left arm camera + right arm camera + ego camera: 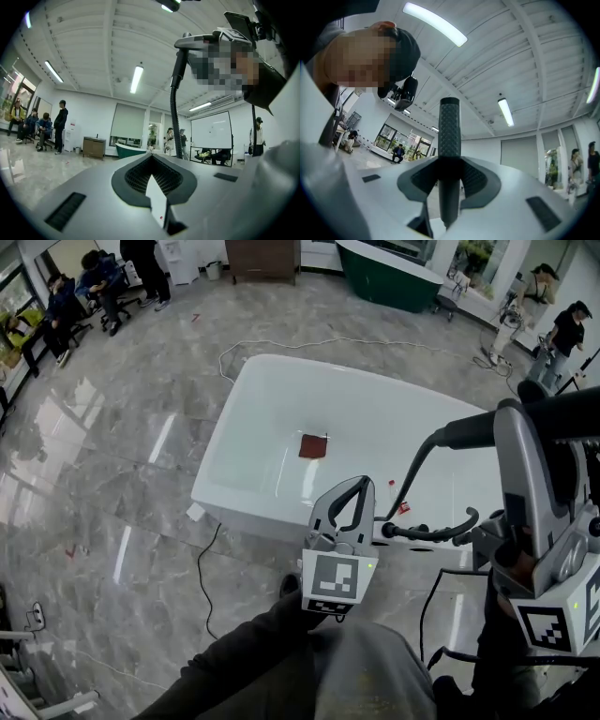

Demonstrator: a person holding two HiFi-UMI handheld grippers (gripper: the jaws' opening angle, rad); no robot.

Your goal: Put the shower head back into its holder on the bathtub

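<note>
Head view, far left: people sit on chairs along the wall, on a grey marble floor (112,474).
Centre: white bathtub (234,493), with a dark red square (313,446) lying on its bottom. A black cable (202,568) runs on the floor by the near rim.
Left claw (359,486) is level in front of the tub's near rim. Its jaws are closed tip to tip with nothing between them; the left gripper view (151,157) shows the same.
Black curved fitting (431,533) sits at the near rim, just right of the left claw.
Shower head (469,432): its black handle is raised above that fitting and apart from it, and the hose (412,474) hangs down towards the rim.
Right claw (514,418) is clamped on the handle. In the right gripper view the textured grip (449,126) stands upright between the pads (473,178).
</note>
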